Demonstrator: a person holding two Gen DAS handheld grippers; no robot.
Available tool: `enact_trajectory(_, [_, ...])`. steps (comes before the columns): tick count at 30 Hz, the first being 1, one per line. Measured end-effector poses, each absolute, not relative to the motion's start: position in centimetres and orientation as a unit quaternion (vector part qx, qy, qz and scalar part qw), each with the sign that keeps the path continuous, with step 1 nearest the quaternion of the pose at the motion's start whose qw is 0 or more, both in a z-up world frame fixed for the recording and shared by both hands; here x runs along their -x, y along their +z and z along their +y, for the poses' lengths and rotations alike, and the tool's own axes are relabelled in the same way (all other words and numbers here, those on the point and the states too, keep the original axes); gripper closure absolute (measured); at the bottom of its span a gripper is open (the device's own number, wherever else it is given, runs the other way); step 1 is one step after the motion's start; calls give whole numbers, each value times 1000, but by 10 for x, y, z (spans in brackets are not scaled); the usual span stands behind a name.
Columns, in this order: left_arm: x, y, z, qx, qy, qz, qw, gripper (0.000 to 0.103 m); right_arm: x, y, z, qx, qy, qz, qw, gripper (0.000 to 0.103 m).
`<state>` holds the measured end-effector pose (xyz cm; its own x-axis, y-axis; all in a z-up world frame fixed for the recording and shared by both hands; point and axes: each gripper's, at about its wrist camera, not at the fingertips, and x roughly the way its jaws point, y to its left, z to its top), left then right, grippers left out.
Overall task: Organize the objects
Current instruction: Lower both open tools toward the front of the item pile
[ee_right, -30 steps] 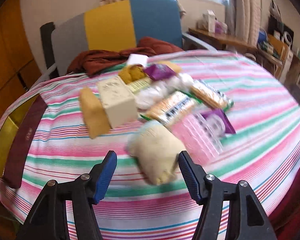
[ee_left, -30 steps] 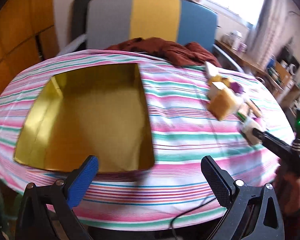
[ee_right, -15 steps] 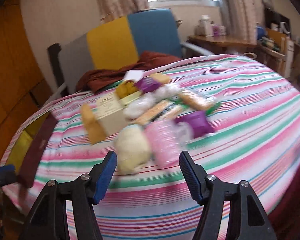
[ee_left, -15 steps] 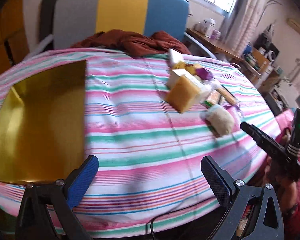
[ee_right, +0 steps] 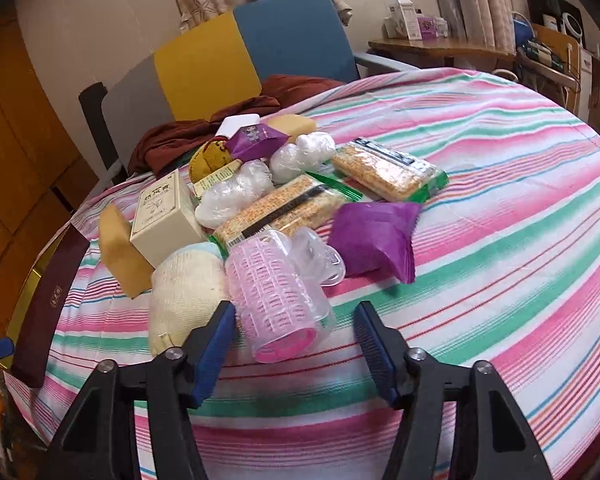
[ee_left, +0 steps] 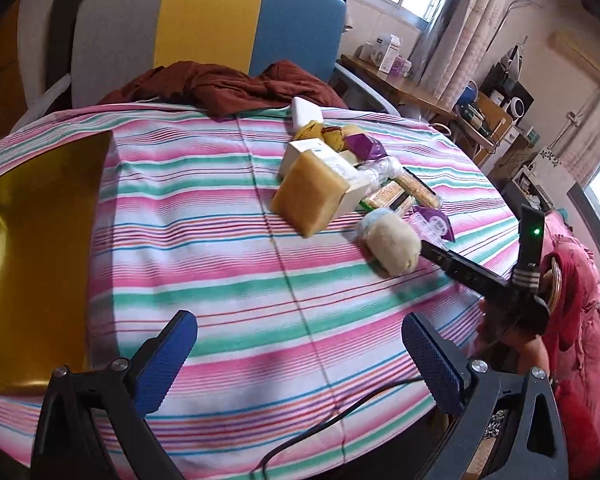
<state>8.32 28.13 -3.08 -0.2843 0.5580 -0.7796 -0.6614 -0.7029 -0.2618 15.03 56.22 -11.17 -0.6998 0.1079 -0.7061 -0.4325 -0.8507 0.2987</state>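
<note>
The right gripper (ee_right: 294, 340) is spread wide with the pink roller (ee_right: 278, 296) just ahead between its fingers, near the table's (ee_right: 520, 240) front edge; I would square up on its barrel and squeeze gently, since it looks springy. The left gripper (ee_left: 300, 360) hangs open and empty over the front edge. Print on the cream box (ee_right: 164, 216) and maroon strip (ee_right: 52, 296) is too small to read.

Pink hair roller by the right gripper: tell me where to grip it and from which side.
Grip the pink hair roller across its round middle, coming from its near open end. It lies on its side, pointing toward the open right gripper, whose fingers already flank it. The cream sock roll crowds its left, so stay centered.
</note>
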Motion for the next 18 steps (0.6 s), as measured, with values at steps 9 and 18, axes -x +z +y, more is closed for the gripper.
enact_trajectory(9, [-90,-49,345,480,763,117,417,0,-167,-110,554,343,897,229,159,58])
enact_trajectory(18, [-78,-69,420,508,743,52,433,0,-188,-110,545,334,898,211,192,58])
